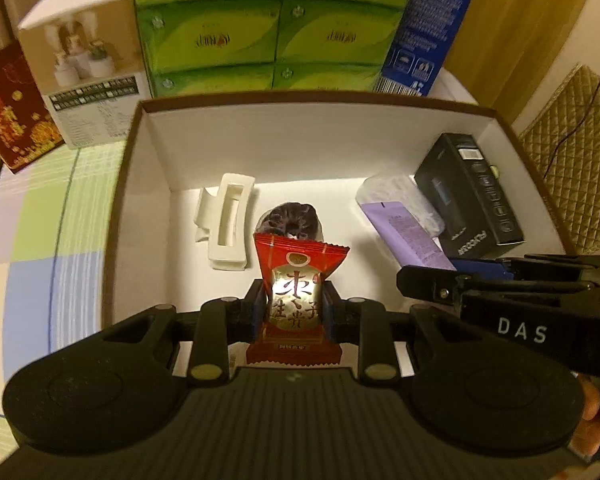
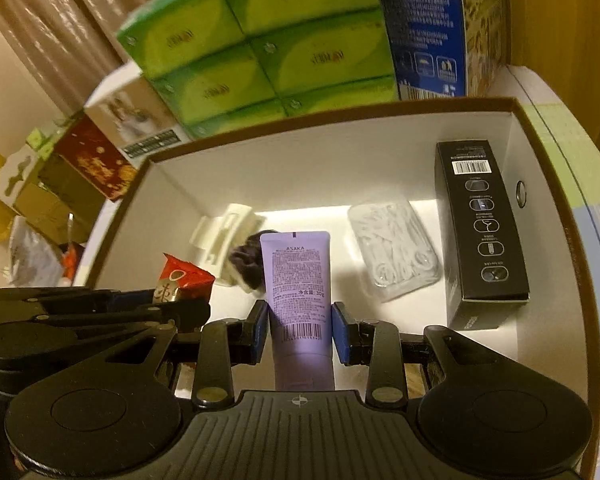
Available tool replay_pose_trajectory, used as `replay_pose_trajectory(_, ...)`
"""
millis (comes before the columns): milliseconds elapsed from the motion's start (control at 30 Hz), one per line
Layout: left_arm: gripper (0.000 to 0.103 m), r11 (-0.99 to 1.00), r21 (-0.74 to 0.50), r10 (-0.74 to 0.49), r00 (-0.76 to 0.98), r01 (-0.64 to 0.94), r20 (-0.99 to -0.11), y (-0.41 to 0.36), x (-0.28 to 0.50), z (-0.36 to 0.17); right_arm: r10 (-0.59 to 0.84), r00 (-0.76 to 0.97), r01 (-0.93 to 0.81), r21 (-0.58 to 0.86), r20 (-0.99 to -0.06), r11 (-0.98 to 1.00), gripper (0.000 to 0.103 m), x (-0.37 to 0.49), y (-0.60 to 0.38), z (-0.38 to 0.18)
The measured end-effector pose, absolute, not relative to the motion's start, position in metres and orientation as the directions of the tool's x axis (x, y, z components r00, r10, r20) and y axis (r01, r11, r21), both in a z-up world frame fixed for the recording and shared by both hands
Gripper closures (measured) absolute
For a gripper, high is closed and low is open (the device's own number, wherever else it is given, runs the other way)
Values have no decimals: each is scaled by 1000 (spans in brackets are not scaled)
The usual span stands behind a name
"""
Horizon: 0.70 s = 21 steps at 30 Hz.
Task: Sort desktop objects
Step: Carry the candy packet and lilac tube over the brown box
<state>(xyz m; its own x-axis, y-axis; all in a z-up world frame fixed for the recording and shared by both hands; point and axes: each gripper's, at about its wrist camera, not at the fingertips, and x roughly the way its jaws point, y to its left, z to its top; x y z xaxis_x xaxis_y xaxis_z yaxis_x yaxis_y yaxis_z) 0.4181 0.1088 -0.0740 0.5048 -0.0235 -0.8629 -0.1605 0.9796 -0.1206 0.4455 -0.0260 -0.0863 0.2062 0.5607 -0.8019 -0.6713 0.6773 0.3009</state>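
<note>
Now my left gripper (image 1: pixel 292 312) is clenched on a red snack packet (image 1: pixel 298 296), which stands upright between its fingers above the open box (image 1: pixel 148 160); my right gripper (image 2: pixel 300 330) grasps a lilac tube (image 2: pixel 298 292), crimped end pointing away from me, also over the box interior; the two grippers sit close side by side, each showing at the edge of the other's view. The packet is red with a shiny gold centre and red characters, its top edge serrated; the tube is pale purple with fine print and a barcode near the blue pads. Inside the white-walled, brown-rimmed box lie a cream hair claw (image 1: pixel 228 224), a dark scrunchie (image 1: pixel 290 220) just beside it, a clear plastic case (image 2: pixel 394 248) and a black carton (image 2: pixel 484 232) along the right wall. The left view shows green tissue packs (image 1: pixel 276 24) squarely behind the box and the checked cloth on the bench (image 1: pixel 40 248); the right view alone shows the clear case fully, and clutter at far left.
</note>
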Motion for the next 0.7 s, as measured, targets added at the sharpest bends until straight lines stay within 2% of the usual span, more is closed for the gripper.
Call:
replay_pose_trajectory(267,78,980,-120,-33,466,-158,-884,114,438,-92,536,191,-638,311,-822,705,72,461,-15,-99)
replay_pose_trajectory(333,73,978,-125,-35,465,-165,-885,116,439,-93,532,191,-639,307,-825,705,72,462,-14,-100)
replay_pose_trajectory(700,64,990,-47,22,484,-130,-875,120,438,-86,523,187,-634,305,-832,711,72,465,-7,-107)
